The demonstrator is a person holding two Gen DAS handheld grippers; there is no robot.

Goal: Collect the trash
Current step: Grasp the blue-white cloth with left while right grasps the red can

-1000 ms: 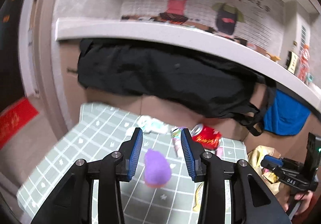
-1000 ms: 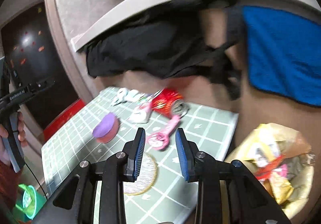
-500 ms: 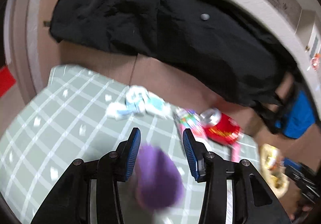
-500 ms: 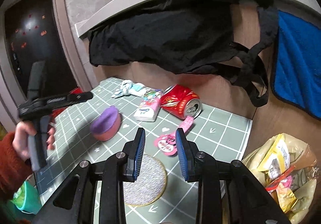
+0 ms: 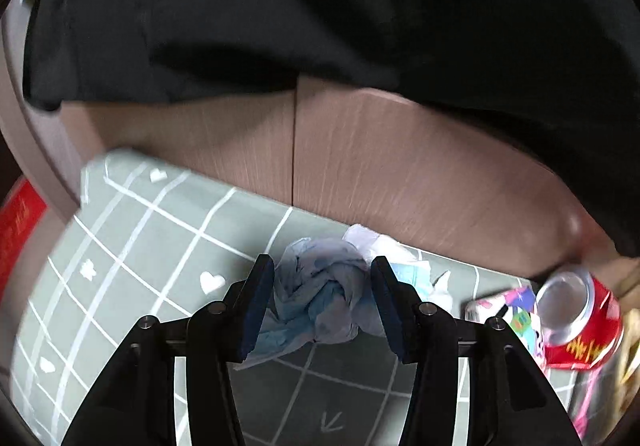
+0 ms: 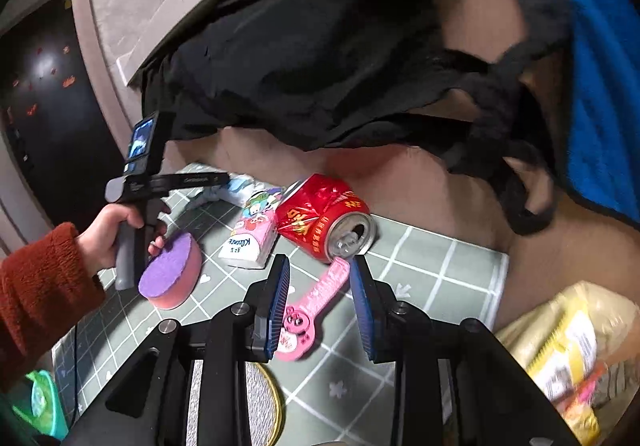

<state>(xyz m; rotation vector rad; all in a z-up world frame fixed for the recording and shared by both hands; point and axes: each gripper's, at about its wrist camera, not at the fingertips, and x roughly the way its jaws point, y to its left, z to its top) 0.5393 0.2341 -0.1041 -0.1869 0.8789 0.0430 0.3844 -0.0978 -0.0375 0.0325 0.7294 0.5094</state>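
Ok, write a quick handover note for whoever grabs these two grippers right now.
Left gripper: jaws opening around the crumpled blue-white tissue on the green mat, not yet gripping.
Right gripper: open, empty, above the pink toy.
Still on the mat: red can, tissue pack, purple sponge.
Trash bag at right already holds wrappers.
Left to do: grasp the tissue, bag it, then judge the rest.

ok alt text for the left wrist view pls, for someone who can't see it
The left gripper has its jaws opening around a crumpled blue and white tissue wad on a green grid-patterned mat. A crushed red can lies at the right edge, and black cloth hangs over a brown panel behind.
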